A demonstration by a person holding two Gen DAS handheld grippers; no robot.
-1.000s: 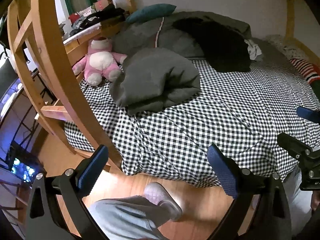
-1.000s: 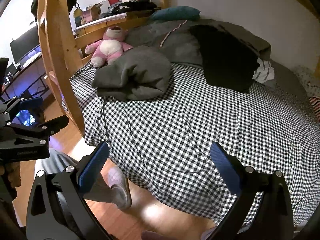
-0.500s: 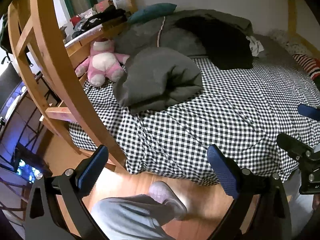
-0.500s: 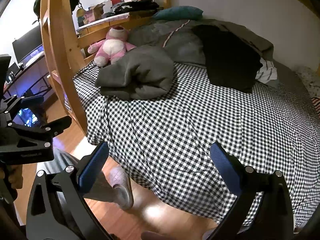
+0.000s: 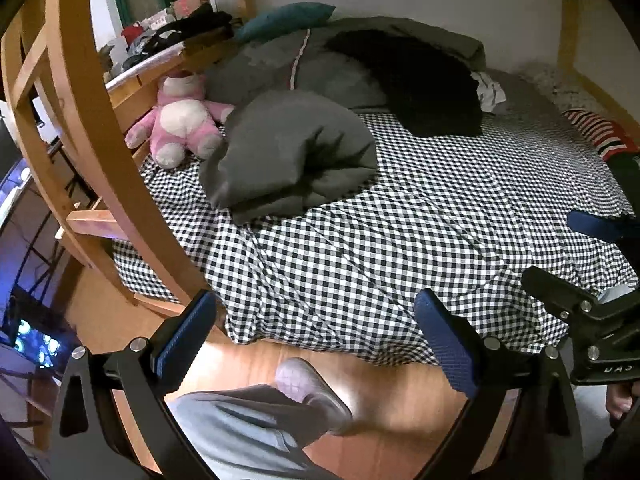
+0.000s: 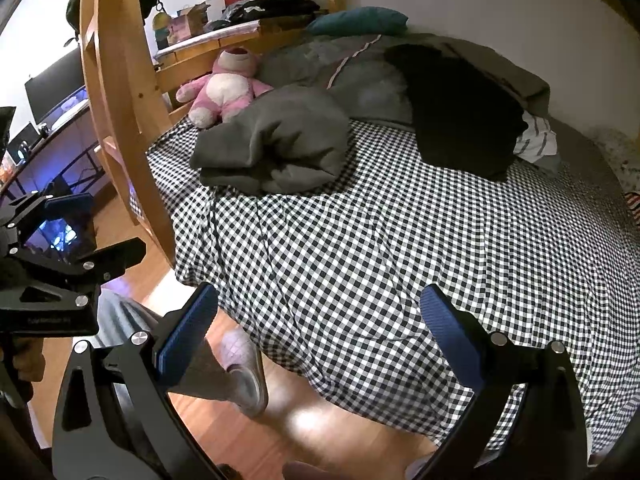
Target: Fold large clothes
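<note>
A: We stand at the near edge of the bed (image 5: 420, 232), above the wood floor (image 5: 240, 364). Left gripper (image 5: 316, 332) has its blue pads spread wide with nothing between them. Right gripper (image 6: 320, 320) is the same: released and carrying nothing.

B: And the garment?

A: We see the folded grey garment (image 5: 288, 156) lying on the checked sheet toward the bed's far left, just beside the pink plush bear (image 5: 180, 124), which sits by the wooden bed frame (image 5: 92, 120). Both grippers are well apart from it.

B: What else is on the bed?

A: A black garment (image 6: 460, 112) is draped across the far side, over a grey duvet (image 6: 360, 80). A teal pillow (image 6: 360, 20) lies at the bed's far end. Our slippered foot (image 5: 312, 392) is on the floor beside the bed.
</note>
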